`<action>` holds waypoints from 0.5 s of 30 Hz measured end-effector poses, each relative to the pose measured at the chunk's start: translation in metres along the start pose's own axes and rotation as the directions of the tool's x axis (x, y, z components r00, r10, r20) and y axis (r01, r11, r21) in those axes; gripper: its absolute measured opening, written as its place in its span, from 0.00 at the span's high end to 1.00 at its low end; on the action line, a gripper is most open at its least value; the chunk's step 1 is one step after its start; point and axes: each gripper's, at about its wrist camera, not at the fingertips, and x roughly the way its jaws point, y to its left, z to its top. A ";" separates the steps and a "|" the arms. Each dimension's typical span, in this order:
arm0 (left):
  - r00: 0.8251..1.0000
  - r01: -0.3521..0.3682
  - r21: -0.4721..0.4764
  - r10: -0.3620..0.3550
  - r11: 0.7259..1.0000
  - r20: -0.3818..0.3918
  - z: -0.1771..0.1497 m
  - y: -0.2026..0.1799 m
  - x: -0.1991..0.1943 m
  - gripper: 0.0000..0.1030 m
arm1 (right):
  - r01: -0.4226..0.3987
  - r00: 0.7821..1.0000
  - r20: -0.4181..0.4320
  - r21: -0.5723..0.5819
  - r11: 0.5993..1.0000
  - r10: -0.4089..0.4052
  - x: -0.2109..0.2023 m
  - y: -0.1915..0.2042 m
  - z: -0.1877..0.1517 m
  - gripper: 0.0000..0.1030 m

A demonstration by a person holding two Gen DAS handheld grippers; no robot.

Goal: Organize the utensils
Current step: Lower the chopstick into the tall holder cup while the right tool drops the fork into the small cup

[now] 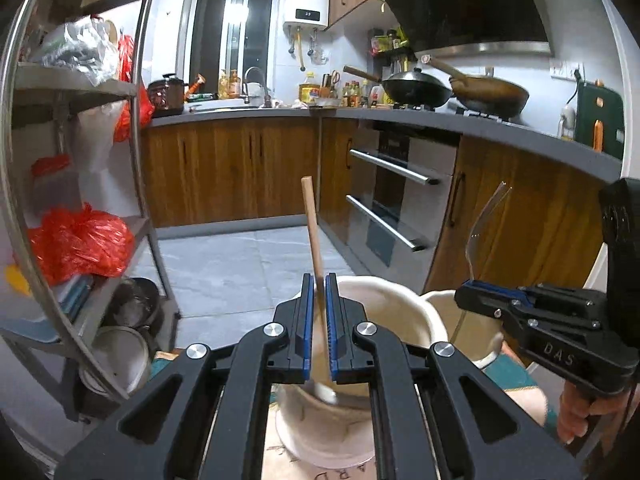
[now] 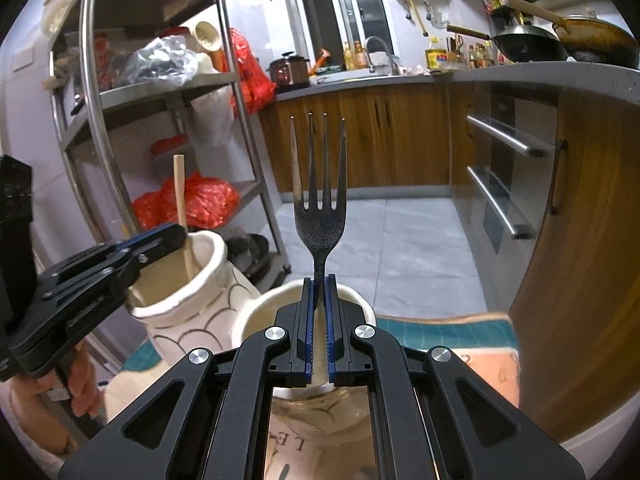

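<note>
Both utensils gripped and lowered partway into their pots; release not yet done.

The left gripper has its jaws pinched narrow on the wooden-handled utensil, handle up, its lower end already inside the left pot. The right gripper has its jaws clamped on the neck of the fork, tines up, with the handle reaching down into the right pot, which stands just beside the left pot. Judged from this, the sorting is near its end for these two items: what remains is to open each gripper and lift clear. No other loose utensils show near the pots.
</note>
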 end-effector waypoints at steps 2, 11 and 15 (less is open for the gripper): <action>1.000 -0.007 0.010 0.007 1.000 -0.008 -0.001 -0.001 0.000 0.94 | 0.002 1.000 -0.007 0.006 1.000 -0.002 0.001 -0.002 -0.002 0.94; 1.000 -0.023 -0.010 0.023 1.000 0.001 0.005 0.003 -0.007 0.83 | 0.018 0.999 -0.037 0.026 1.000 -0.017 0.008 -0.005 -0.005 0.94; 0.999 -0.023 -0.013 0.024 1.000 0.023 0.007 0.005 -0.015 0.70 | 0.026 0.999 -0.040 0.026 0.999 -0.025 0.011 -0.004 -0.003 0.94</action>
